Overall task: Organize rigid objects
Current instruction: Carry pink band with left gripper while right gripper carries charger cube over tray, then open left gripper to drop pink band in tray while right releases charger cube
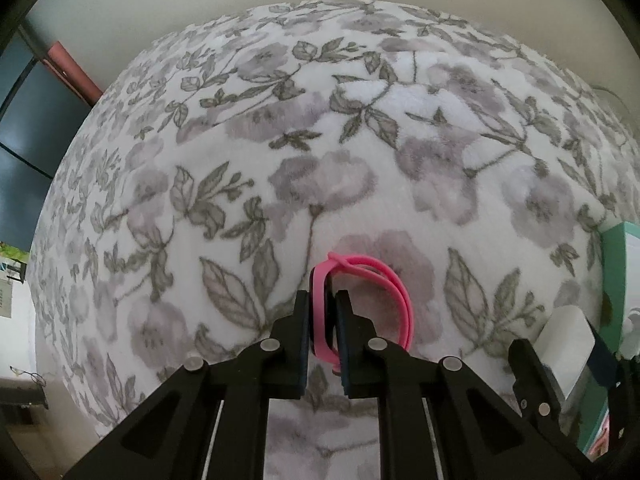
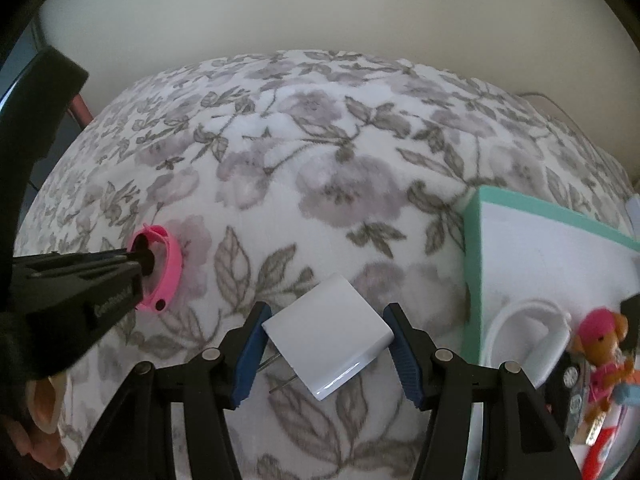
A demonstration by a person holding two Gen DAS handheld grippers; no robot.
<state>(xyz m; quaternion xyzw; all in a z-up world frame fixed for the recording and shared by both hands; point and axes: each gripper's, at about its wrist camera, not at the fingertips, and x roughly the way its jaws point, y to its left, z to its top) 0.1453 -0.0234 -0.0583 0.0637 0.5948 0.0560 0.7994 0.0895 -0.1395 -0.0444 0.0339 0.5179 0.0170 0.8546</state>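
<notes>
Pink silicone watch band (image 1: 362, 300), looped, sits pinched between the two black pads of the left gripper (image 1: 322, 304); the pads press on its dark watch body and the strap arcs out to the right of the jaws. From the right wrist view the same band (image 2: 166, 268) shows at far left, clamped at the tip of the left gripper (image 2: 140, 266), just above the floral fleece blanket (image 2: 280, 184) that covers the whole work surface; contact with the fabric cannot be judged. Centre of that view: right gripper (image 2: 326, 344) with its blue-padded fingers (image 2: 250, 354) set against opposite sides of a white USB wall charger (image 2: 332, 340). Charger is turned diagonally, its two metal prongs pointing lower left, body held clear above the blanket. In the left wrist view the charger (image 1: 564, 344) appears at the right edge, held in the right gripper (image 1: 560, 364). Further right, a teal-rimmed white box (image 2: 474, 256) lies open on the blanket, near the charger but apart from it. Inside it: a coiled white cable (image 2: 528, 344), a small bear figure with pink cap (image 2: 604, 344), and other small items too blurred to name. Pale wall (image 2: 320, 12) behind the blanket.
</notes>
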